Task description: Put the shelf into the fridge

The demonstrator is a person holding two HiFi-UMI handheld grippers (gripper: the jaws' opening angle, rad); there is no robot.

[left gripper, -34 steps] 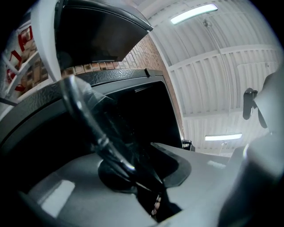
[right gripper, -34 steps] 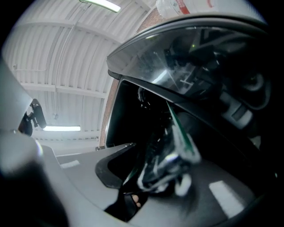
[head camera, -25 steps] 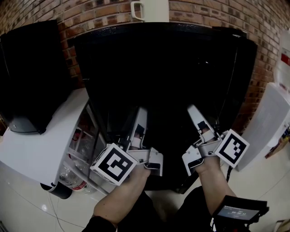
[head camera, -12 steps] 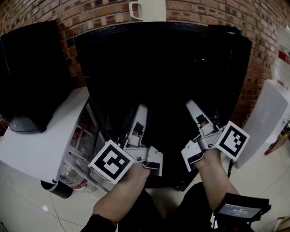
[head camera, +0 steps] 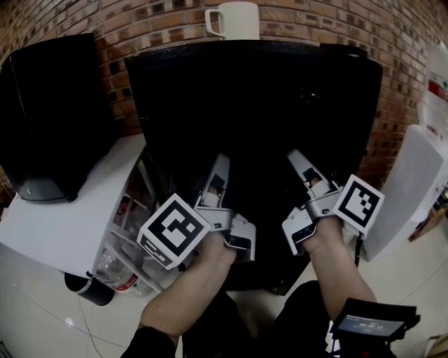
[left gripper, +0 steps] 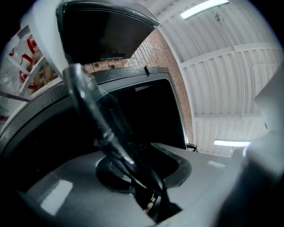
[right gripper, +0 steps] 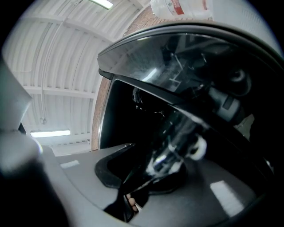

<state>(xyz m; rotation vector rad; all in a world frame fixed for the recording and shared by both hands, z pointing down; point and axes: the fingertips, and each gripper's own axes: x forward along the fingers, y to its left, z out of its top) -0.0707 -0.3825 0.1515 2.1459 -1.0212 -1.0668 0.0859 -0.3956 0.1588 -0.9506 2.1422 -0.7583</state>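
We hold the left gripper (head camera: pixel 218 175) and the right gripper (head camera: pixel 302 168) low in the middle of the frame; each one is clamped tight on the dark, see-through shelf (right gripper: pixel 168 62); the shelf sits at the black fridge (head camera: pixel 252 91) in the middle; its white door (head camera: pixel 77 210) is open at lower left, with a bottle (head camera: pixel 115 276); a white mug (head camera: pixel 234 19) stands at the top

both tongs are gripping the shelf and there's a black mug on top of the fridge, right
Not quite: the mug is white, not black. The head view shows it standing on top of the fridge. The rest holds: the left tongs and right tongs each grip the shelf.
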